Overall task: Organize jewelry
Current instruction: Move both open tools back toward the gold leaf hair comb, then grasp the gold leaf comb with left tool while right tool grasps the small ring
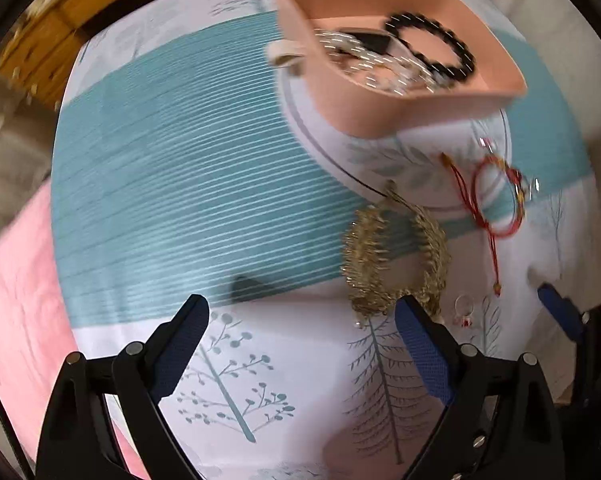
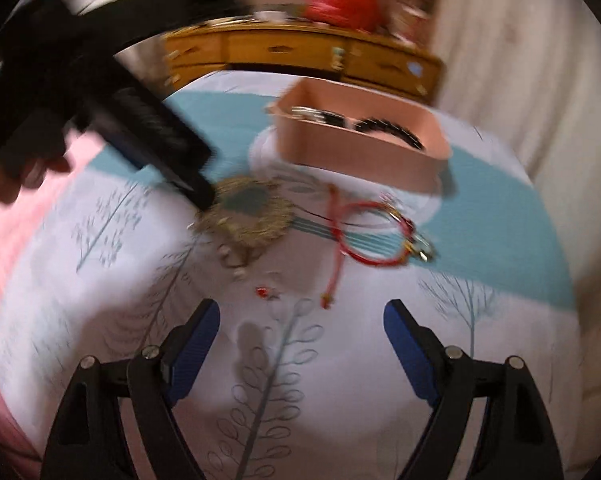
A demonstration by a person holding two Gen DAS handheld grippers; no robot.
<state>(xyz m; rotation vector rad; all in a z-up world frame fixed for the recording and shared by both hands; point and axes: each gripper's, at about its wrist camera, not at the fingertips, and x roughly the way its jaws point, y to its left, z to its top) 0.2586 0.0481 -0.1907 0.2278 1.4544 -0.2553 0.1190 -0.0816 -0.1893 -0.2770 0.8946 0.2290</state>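
A pink box (image 1: 384, 114) (image 2: 340, 156) stands on the patterned cloth and holds a black bead bracelet (image 1: 432, 46) (image 2: 388, 130) and silver chains (image 1: 364, 64). A gold leafy bracelet (image 1: 396, 256) (image 2: 246, 216) lies on the cloth. A red cord bracelet (image 1: 496, 196) (image 2: 374, 236) lies to its right. A small ring with a red stone (image 1: 462, 312) (image 2: 265, 292) lies nearer. My left gripper (image 1: 300, 320) is open and empty, its right finger at the gold bracelet's near edge. My right gripper (image 2: 300, 320) is open and empty, short of the ring.
The cloth (image 1: 172, 200) is white and teal with tree prints, on a pink cover (image 1: 16, 300). A wooden drawer unit (image 2: 300, 54) stands behind. The left gripper's body (image 2: 140, 132) shows in the right wrist view, above the gold bracelet. The right gripper's finger (image 1: 560, 312) shows at the left wrist view's right edge.
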